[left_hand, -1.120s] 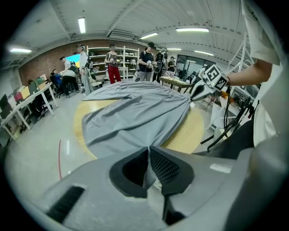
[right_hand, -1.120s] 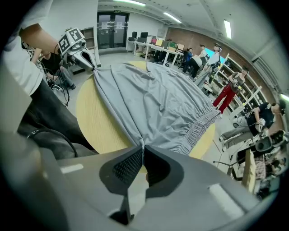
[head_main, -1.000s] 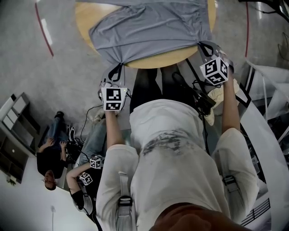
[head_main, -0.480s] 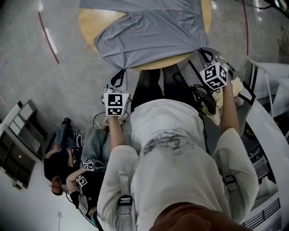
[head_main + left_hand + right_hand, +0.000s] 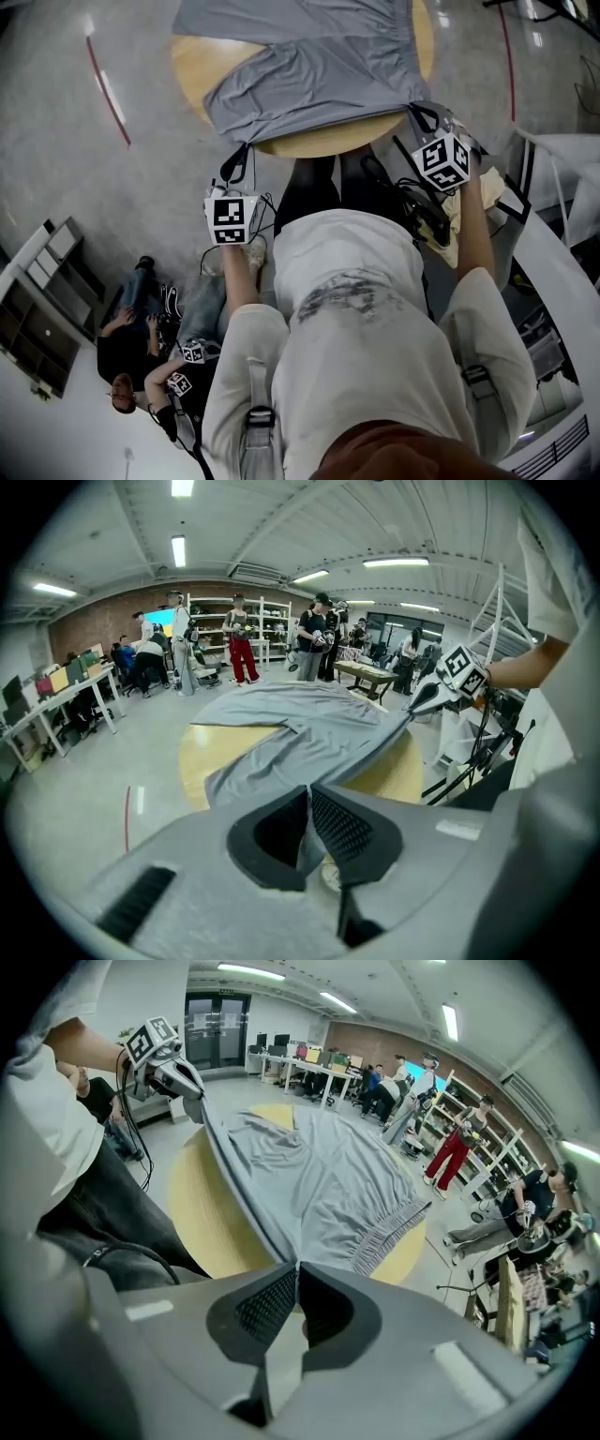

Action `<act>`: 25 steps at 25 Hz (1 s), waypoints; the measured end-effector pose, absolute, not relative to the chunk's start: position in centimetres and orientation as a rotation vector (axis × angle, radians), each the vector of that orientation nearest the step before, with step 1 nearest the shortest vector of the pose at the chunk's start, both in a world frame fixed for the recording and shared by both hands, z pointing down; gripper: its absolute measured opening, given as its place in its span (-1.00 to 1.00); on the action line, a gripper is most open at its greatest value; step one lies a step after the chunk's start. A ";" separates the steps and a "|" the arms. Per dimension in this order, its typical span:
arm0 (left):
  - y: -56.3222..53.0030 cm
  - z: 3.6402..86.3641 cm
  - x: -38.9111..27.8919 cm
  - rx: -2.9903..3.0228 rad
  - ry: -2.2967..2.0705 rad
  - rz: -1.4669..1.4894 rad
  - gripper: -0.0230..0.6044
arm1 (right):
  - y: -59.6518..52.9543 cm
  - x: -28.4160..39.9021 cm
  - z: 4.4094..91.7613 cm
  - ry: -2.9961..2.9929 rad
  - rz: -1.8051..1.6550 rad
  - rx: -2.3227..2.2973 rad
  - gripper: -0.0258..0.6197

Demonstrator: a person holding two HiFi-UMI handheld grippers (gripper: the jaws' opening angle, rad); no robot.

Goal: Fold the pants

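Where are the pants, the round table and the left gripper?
pants [image 5: 319, 75], head view, middle of the grey fabric.
round table [image 5: 199, 67], head view, bare wood left of the pants.
left gripper [image 5: 307, 803], left gripper view, between its tips, pinching the pants.

Steeply downward head view (pants [image 5: 309, 84] shared)

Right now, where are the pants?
Head view, top centre: pants spread on the round table, near edge pinched by left tongs and right tongs.
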State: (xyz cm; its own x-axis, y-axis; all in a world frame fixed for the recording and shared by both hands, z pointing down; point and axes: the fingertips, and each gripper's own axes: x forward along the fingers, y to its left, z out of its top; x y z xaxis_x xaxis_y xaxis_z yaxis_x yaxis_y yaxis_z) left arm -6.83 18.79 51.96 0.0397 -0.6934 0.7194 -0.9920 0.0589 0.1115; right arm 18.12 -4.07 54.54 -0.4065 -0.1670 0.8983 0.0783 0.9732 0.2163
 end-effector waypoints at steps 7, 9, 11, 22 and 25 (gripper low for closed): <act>16.9 50.2 -8.6 1.658 -1.765 0.585 -0.85 | -5.7 16.6 53.7 -2.013 -0.251 0.040 -0.86; 16.4 49.7 -9.3 1.634 -1.789 0.574 -0.85 | -6.3 16.0 53.4 -2.029 -0.243 0.028 -0.86; 15.8 49.2 -10.0 1.615 -1.811 0.565 -0.85 | -6.8 15.6 53.2 -2.042 -0.239 0.018 -0.86; 11.2 46.0 -13.2 1.545 -1.922 0.526 -0.85 | -10.0 13.4 51.2 -2.118 -0.215 -0.026 -0.86; 10.1 45.6 -14.1 1.542 -1.934 0.521 -0.85 | -11.0 12.7 50.8 -2.130 -0.213 -0.025 -0.86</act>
State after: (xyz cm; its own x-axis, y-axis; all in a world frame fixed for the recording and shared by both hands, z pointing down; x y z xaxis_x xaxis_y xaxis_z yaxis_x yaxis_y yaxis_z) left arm -14.14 10.08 45.61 -0.1412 -0.7299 0.6688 -0.9670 0.2465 0.0648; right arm 12.67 -11.01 50.83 -0.5394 -0.0663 0.8394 0.1016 0.9845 0.1430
